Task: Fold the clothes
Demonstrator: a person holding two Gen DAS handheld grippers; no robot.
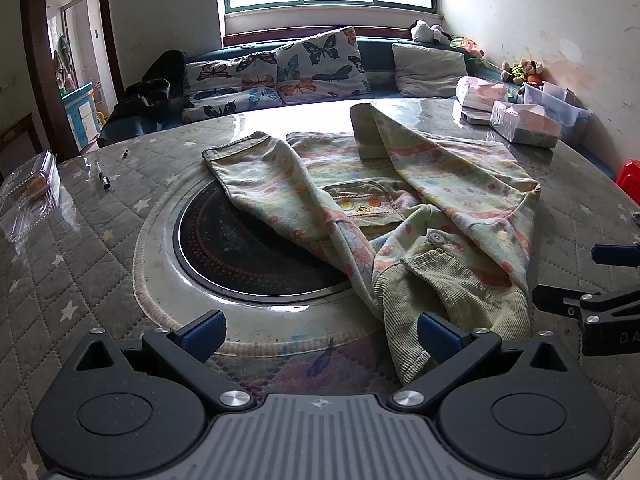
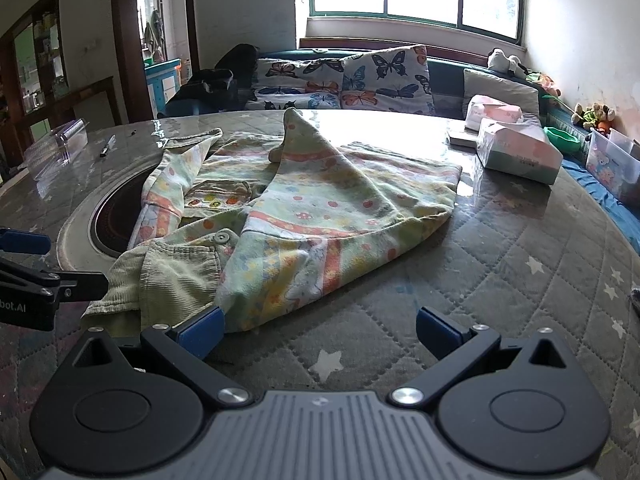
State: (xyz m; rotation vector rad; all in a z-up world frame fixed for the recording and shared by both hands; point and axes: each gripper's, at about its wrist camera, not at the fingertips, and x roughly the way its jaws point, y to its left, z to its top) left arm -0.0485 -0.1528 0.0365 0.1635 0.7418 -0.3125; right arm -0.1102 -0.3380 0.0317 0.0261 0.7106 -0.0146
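A small pale-green jacket (image 1: 400, 200) with pastel stripes, dots and a corduroy collar lies crumpled on the round table; its sleeves are thrown across its body. In the right wrist view the jacket (image 2: 320, 208) spreads from the middle to the left. My left gripper (image 1: 320, 334) is open at the table's near edge, its right fingertip beside the corduroy collar (image 1: 440, 292), nothing between the fingers. My right gripper (image 2: 320, 330) is open too, its left fingertip close to the jacket's near hem. Each gripper shows at the side of the other's view: the right gripper (image 1: 600, 276), the left gripper (image 2: 32, 264).
The table has a quilted star-print cover (image 2: 500, 280) and a dark round inset plate (image 1: 240, 248). Tissue packs (image 2: 520, 152) and a clear bin (image 1: 560, 108) stand at the right back. A clear plastic box (image 1: 32, 188) and a pen (image 1: 103, 176) lie left. A sofa with butterfly cushions (image 1: 280, 72) runs behind.
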